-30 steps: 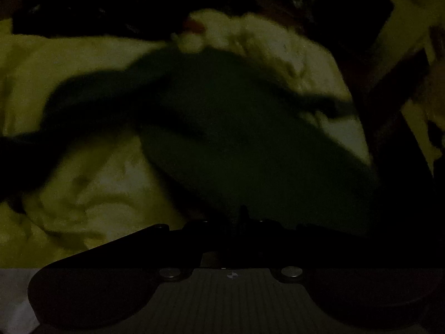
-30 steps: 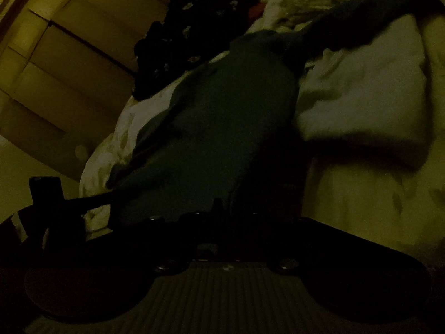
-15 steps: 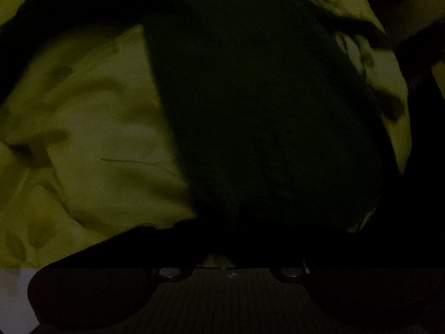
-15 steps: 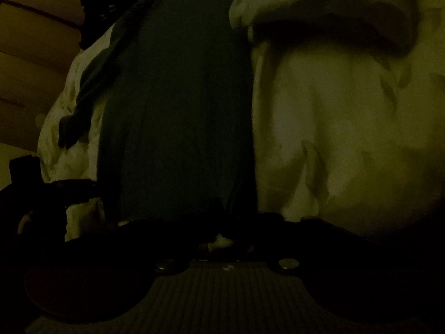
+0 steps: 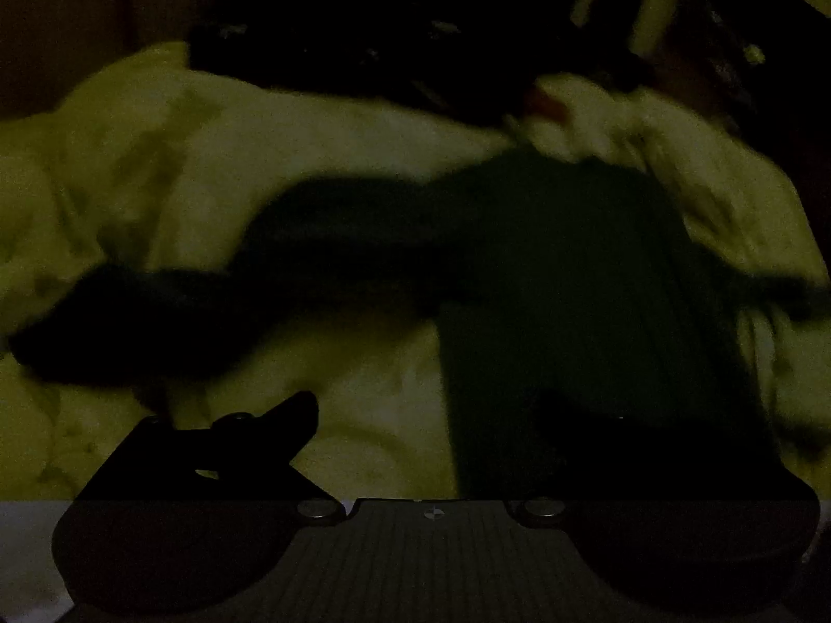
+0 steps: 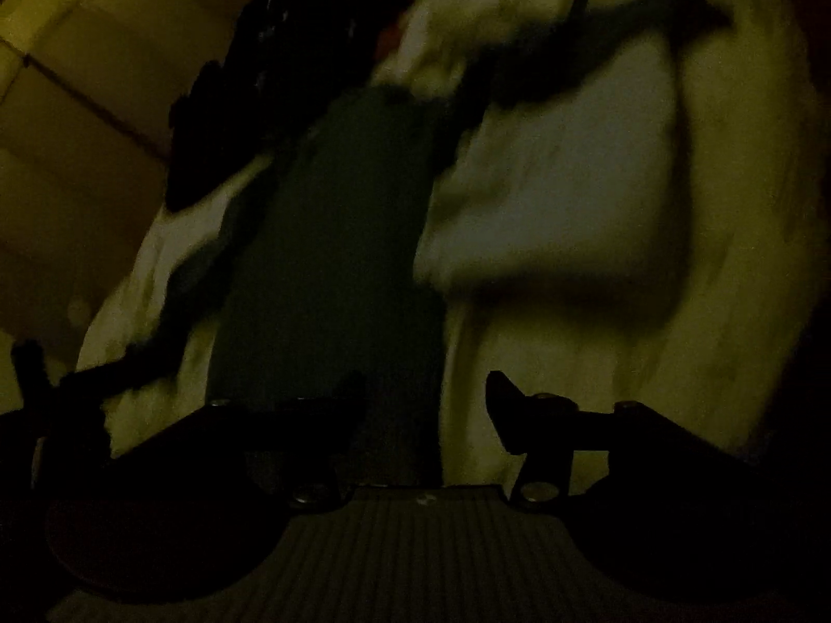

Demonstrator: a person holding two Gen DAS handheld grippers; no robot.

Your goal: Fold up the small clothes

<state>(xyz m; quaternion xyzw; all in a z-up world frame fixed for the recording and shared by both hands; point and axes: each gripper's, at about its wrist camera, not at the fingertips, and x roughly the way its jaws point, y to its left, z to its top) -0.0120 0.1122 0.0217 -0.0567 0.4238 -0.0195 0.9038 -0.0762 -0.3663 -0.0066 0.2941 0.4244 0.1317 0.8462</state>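
The scene is very dark and blurred. A dark green long-sleeved top [image 5: 571, 280] lies spread on a pale bedsheet [image 5: 337, 156], one sleeve stretched out to the left. In the right wrist view the same top [image 6: 332, 259] runs up the middle with a sleeve [image 6: 597, 52] reaching to the upper right. My left gripper [image 5: 431, 415] is open, its right finger over the top's hem. My right gripper [image 6: 426, 394] is open, with the hem lying between and under its fingers.
A dark patterned cloth [image 5: 389, 36] is heaped at the far edge of the bed. A pale pillow or folded bedding [image 6: 571, 192] lies right of the top. A panelled wall [image 6: 78, 104] stands to the left.
Both grippers were shut on the top's hem and have opened. The top has dropped flat onto the sheet and the cameras have drawn back.
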